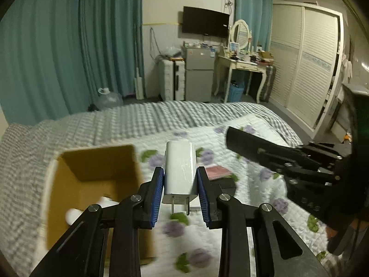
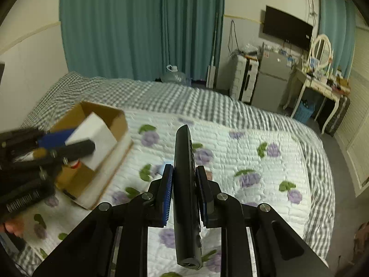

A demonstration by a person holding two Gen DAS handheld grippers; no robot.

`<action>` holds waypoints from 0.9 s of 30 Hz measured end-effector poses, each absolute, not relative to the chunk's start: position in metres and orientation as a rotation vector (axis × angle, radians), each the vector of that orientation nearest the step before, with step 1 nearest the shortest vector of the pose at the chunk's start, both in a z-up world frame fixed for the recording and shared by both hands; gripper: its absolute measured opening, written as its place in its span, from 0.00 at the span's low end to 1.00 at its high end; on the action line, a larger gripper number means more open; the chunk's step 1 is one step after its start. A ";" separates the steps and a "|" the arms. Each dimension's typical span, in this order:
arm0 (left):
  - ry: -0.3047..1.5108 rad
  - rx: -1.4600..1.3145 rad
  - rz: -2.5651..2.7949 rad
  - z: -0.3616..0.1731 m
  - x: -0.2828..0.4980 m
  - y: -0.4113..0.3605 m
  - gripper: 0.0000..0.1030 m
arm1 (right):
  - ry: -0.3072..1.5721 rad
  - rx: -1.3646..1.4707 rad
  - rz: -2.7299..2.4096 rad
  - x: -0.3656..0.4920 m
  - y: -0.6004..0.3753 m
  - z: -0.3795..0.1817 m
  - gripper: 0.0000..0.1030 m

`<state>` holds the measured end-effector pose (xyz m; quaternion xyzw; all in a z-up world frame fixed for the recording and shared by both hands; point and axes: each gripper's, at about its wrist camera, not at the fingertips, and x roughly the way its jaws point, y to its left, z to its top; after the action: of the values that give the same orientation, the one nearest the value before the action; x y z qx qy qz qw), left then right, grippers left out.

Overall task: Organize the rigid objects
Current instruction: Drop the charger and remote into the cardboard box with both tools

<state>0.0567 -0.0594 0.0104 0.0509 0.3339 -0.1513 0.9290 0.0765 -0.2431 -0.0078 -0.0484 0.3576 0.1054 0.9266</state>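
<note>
My left gripper [image 1: 180, 173] is shut on a white plug charger [image 1: 181, 166], prongs toward the camera, held above the flowered quilt. A brown cardboard box [image 1: 96, 161] stands just to its left with small white items inside. My right gripper [image 2: 184, 175] is shut on a long black remote control [image 2: 185, 184], standing on edge between the pads. In the right wrist view the left gripper [image 2: 76, 143] with the white charger [image 2: 96, 138] hangs over the cardboard box [image 2: 115, 120]. The right gripper and its remote [image 1: 253, 145] show at the right of the left wrist view.
A flowered white quilt [image 2: 242, 152] lies over a grey checked bedspread [image 2: 161, 94]. A pink flat item [image 1: 218, 172] and a dark flat thing lie on the quilt beyond the charger. Curtains, a small fridge, a dressing table and a wardrobe line the room's far side.
</note>
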 end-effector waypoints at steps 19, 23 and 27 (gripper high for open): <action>0.784 0.074 -0.136 -0.045 0.122 0.096 0.27 | 0.704 -0.152 0.369 0.107 -0.091 0.012 0.18; 0.789 0.066 -0.136 -0.062 0.139 0.102 0.27 | 0.745 -0.154 0.395 0.124 -0.067 -0.009 0.18; 0.805 0.078 -0.153 -0.076 0.146 0.103 0.28 | 0.777 -0.146 0.403 0.141 -0.053 -0.029 0.18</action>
<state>0.1459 0.1032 -0.0760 0.0377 0.3912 -0.0745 0.9165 0.1405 -0.0527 -0.0293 -0.0706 0.3761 0.1951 0.9030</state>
